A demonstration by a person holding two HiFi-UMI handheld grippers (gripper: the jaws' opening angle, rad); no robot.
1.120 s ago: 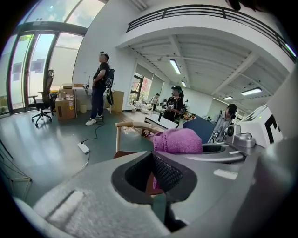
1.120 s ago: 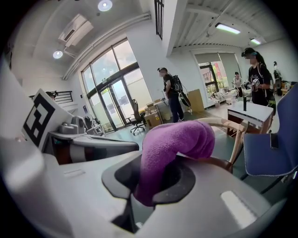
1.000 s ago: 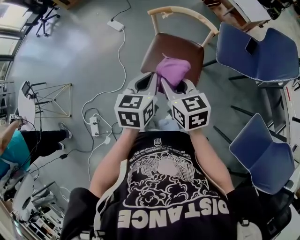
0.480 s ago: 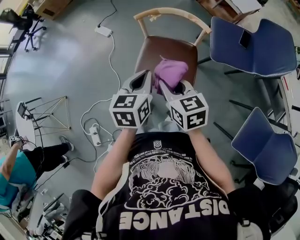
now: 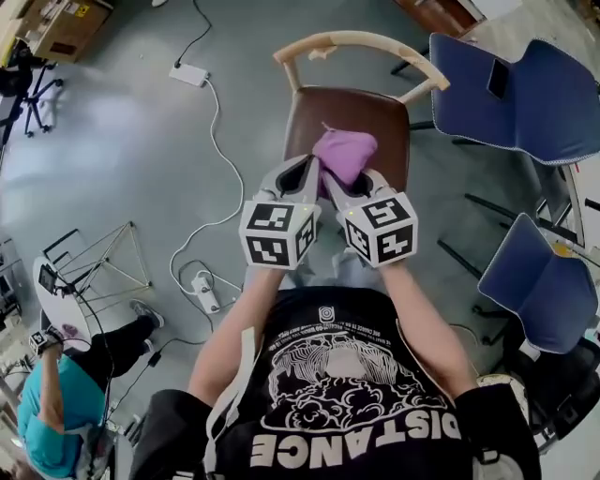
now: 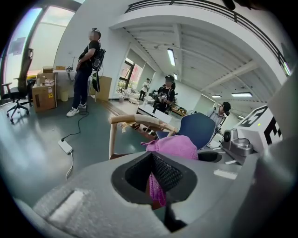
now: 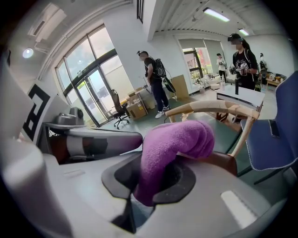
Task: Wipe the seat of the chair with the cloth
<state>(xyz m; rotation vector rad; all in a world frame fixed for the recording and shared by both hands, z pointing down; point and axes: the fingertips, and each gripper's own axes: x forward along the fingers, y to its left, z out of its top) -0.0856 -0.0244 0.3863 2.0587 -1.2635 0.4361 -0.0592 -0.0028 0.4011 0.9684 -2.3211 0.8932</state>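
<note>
Cloth: a purple knitted cloth [image 5: 343,153], bunched into a soft lump, held by both grippers at once.
Left jaws: the left gripper [image 6: 156,186] is closed on a thin hanging edge of the cloth, which runs down between its jaws.
Right jaws: the right gripper [image 7: 149,181] is clamped on a thick fold, which rises out of the jaws and rolls forward over them.
Seat: the brown padded seat [image 5: 309,117] of a chair with a pale curved wooden backrest [image 5: 361,42] lies just ahead of and below both pairs of jaws; whether the cloth touches it cannot be told.
Containers: a brown cardboard box [image 5: 56,23] stands far off to the left of the jaws; its contents cannot be made out.
Floor: a grey polished floor [image 5: 141,141], with a white power strip [image 5: 188,74] and its white cable [image 5: 217,141] left of the left jaws.
Room: two blue padded chairs [image 5: 525,94] stand to the right of the right jaws; a person in a teal top [image 5: 56,412] is behind and left.
Cloth against jaws: the lump sits just past the jaw tips, between the two grippers and nearer the right one.
</note>
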